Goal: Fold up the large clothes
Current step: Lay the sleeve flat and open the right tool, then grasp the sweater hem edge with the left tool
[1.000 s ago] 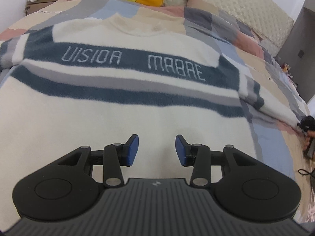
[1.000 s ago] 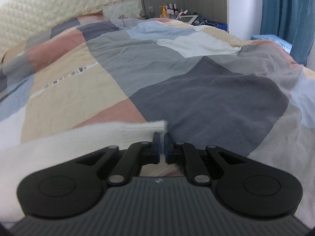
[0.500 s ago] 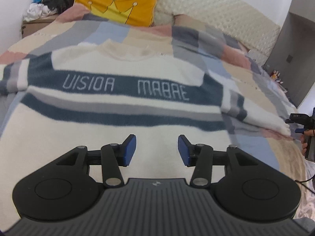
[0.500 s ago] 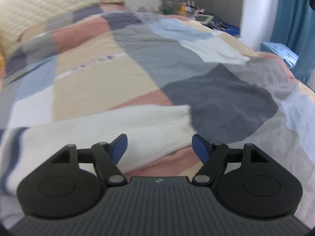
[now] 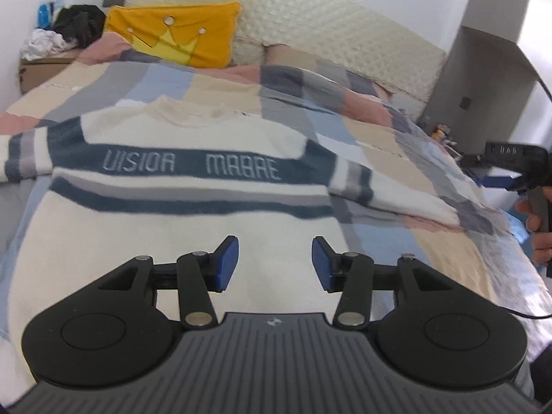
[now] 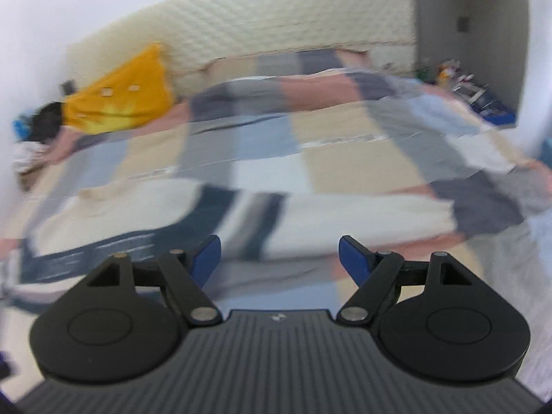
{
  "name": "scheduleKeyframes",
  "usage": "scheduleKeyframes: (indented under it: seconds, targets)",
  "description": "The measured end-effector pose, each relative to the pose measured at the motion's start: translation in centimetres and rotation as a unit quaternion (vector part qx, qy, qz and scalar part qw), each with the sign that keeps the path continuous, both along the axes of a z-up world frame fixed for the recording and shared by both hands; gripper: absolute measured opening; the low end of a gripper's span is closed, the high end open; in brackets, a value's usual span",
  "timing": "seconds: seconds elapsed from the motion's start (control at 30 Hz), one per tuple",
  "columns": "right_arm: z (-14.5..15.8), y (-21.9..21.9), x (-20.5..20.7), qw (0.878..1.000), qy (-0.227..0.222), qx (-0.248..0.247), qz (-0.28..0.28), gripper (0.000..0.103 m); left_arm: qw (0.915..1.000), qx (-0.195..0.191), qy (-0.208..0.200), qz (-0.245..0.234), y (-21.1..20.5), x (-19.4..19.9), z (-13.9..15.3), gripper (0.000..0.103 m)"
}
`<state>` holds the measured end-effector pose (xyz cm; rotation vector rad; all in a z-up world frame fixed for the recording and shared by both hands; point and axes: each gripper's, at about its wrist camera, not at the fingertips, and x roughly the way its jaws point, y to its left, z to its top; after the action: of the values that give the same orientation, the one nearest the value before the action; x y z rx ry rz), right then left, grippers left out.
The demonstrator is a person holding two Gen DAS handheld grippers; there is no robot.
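Both tongs are empty right now. Your left tongs (image 5: 275,264) stand with the blue pads well apart, hovering over the lower body of the sweater (image 5: 179,227) and gripping nothing. Your right tongs (image 6: 280,258) are spread wider and also hold nothing; that view is blurred, so take its detail with caution.

You can see the cream sweater lying face up and spread flat on the patchwork quilt (image 5: 390,145) of the bed, collar toward the far end near the yellow crown pillow (image 5: 172,36), navy and grey stripes and the lettering across the chest. Its right sleeve (image 5: 386,196) stretches out to the right, cuff near the bed's right edge. In the left view your right hand (image 5: 536,217) shows at that edge, beside the cuff but apart from it.

Judging from this, you are at the start of folding: the garment looks laid out and smoothed, with no fold made yet. Your next move probably calls for a grip on the right sleeve near its cuff, pads closing on the knit alone and not the quilt beneath, then carrying it across the chest. The left sleeve runs out of view at the left edge, so you cannot tell how its cuff lies.
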<state>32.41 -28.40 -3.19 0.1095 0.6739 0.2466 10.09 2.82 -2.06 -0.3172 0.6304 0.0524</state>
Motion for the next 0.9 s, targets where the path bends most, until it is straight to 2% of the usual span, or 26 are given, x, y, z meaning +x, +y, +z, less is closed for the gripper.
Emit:
scheduleKeyframes:
  seconds: [0.2, 0.33, 0.4, 0.47, 0.63, 0.77, 0.9]
  targets:
    - [2.4, 2.6, -8.3, 0.998, -0.015, 0.019, 0.054, 0.077, 0.9994, 0.014, 0.004, -0.032, -2.7, -2.7, 0.2, 0.053]
    - [2.1, 3.1, -12.3, 0.997, -0.014, 0.029, 0.072, 0.077, 0.9982, 0.007, 0.018, -0.056, -4.4, -3.6, -0.8, 0.053]
    - [1.3, 3.3, -13.6, 0.997, -0.014, 0.032, 0.073, 0.077, 0.9966, -0.012, 0.024, -0.078, -5.1, -3.7, -1.7, 0.053]
    - [0.4, 3.2, -14.5, 0.997, -0.010, 0.041, 0.064, 0.077, 0.9926, -0.038, 0.040, -0.108, -5.7, -3.2, -3.1, 0.053]
    - [-1.7, 3.1, -15.4, 0.997, 0.018, 0.053, 0.060, 0.077, 0.9854, -0.052, 0.089, -0.135, -6.9, -1.5, -6.2, 0.053]
    - [-2.4, 3.0, -16.2, 0.998, 0.004, 0.043, 0.052, 0.077, 0.9820, -0.038, 0.110, -0.149, -8.0, 0.3, -7.8, 0.053]
    - [-3.0, 2.5, -16.1, 0.997, -0.010, 0.050, 0.056, 0.077, 0.9743, -0.040, 0.146, -0.167, -9.0, 2.7, -9.9, 0.053]
